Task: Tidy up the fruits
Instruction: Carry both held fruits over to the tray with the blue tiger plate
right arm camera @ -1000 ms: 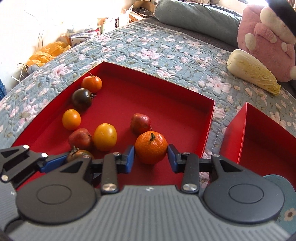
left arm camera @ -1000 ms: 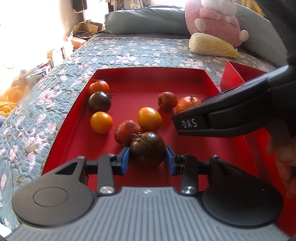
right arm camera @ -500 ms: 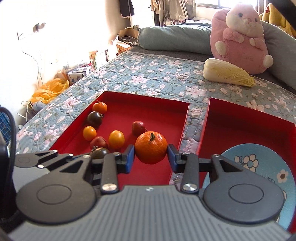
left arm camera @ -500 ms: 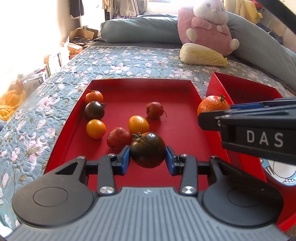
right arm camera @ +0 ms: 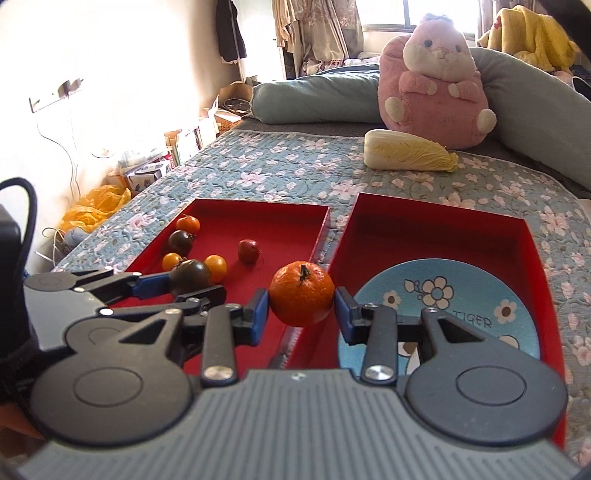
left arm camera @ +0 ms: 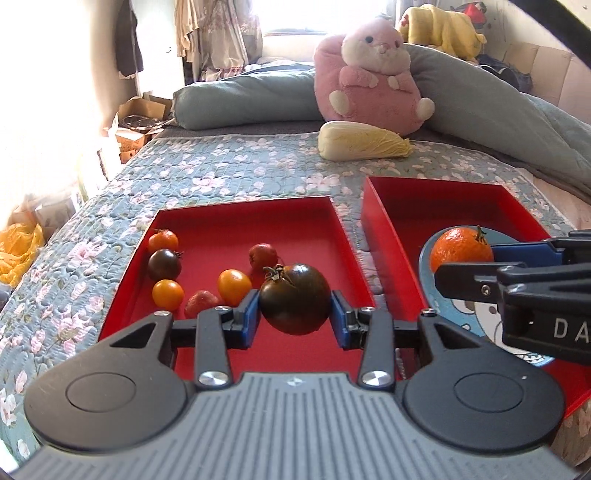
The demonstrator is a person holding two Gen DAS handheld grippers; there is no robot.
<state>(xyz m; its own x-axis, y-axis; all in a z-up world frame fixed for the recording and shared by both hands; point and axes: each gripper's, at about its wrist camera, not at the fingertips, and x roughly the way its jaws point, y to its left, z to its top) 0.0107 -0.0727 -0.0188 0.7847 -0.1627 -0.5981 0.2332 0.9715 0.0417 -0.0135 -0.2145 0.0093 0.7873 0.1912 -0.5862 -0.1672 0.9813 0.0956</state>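
Clamped across the belly: dark tomato (left arm camera: 294,299) in left hand-held gripper (left arm camera: 294,319), tangerine (right arm camera: 301,293) in right hand-held gripper (right arm camera: 301,314), beside blue plate (right arm camera: 480,295). Soft, bruisable; squeeze gently.

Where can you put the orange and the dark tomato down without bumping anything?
The blue plate in the right red tray is bare, with free floor behind it. The left red tray is crowded along its left side, open toward its right wall.

A bedroom: quilted bed (left arm camera: 236,173), pillow (left arm camera: 243,98) (plush rabbit (left arm camera: 373,77) alongside), hanging clothes (right arm camera: 314,29).
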